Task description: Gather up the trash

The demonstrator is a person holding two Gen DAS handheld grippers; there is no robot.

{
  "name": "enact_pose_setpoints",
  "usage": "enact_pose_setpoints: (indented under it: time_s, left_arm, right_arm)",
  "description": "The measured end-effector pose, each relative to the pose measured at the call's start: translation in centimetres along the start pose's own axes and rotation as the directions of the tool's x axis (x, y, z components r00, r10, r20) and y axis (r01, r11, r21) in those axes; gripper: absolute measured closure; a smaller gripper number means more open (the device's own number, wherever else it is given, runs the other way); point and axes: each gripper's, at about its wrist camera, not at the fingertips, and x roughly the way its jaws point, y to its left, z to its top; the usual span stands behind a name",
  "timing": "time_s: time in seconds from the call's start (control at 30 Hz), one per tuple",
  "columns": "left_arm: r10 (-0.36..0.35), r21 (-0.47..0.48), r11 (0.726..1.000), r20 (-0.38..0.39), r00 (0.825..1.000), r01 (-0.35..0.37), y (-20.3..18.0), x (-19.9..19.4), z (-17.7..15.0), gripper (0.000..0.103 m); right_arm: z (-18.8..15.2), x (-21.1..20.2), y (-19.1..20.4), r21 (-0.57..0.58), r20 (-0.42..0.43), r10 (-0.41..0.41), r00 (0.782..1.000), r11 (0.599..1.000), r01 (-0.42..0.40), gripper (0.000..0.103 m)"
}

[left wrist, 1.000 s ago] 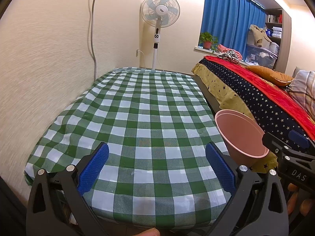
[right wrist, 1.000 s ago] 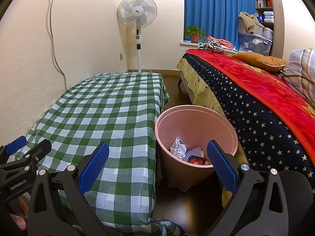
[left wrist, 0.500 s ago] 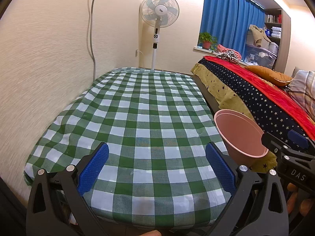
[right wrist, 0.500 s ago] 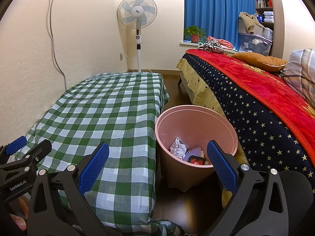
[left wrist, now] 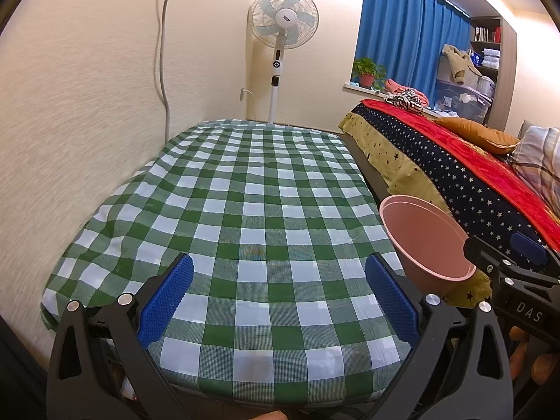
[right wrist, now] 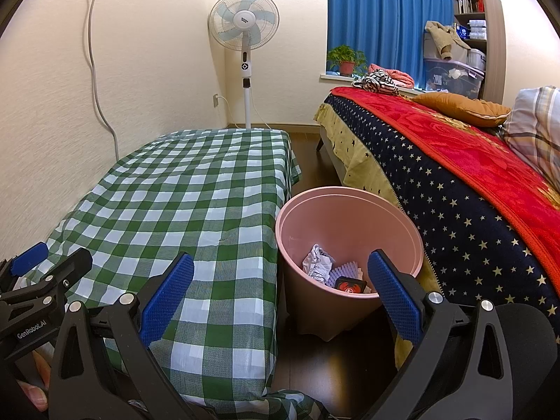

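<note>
A pink trash bin (right wrist: 350, 210) stands on the floor between the checked table and the bed; it also shows in the left wrist view (left wrist: 423, 241). Inside it lie a crumpled white paper (right wrist: 316, 262), a purple ribbed piece (right wrist: 344, 270) and a dark packet with a red print (right wrist: 351, 284). My left gripper (left wrist: 278, 301) is open and empty over the near end of the green-and-white checked table (left wrist: 245, 210). My right gripper (right wrist: 280, 297) is open and empty, low in front of the bin and the table's corner (right wrist: 210, 210).
A bed with a starred blanket and red cover (right wrist: 455, 161) runs along the right. A standing fan (right wrist: 245, 24) is at the far wall, with a cable (right wrist: 98, 98) down the left wall. Dark floor (right wrist: 336, 367) lies below the bin.
Both views stay almost the same. The left gripper has drifted very slightly; the jaws of both grippers have not moved.
</note>
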Motion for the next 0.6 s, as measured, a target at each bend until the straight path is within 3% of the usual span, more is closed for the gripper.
enact_pose_setpoints:
  time_s: [0.6]
  left_arm:
    - [0.005, 0.001, 1.000, -0.005, 1.000, -0.005, -0.15, 0.27, -0.04, 0.008]
  right_arm:
    - [-0.02, -0.06, 0.02, -0.002, 0.000, 0.001, 1.000, 1.000, -0.001, 0.005]
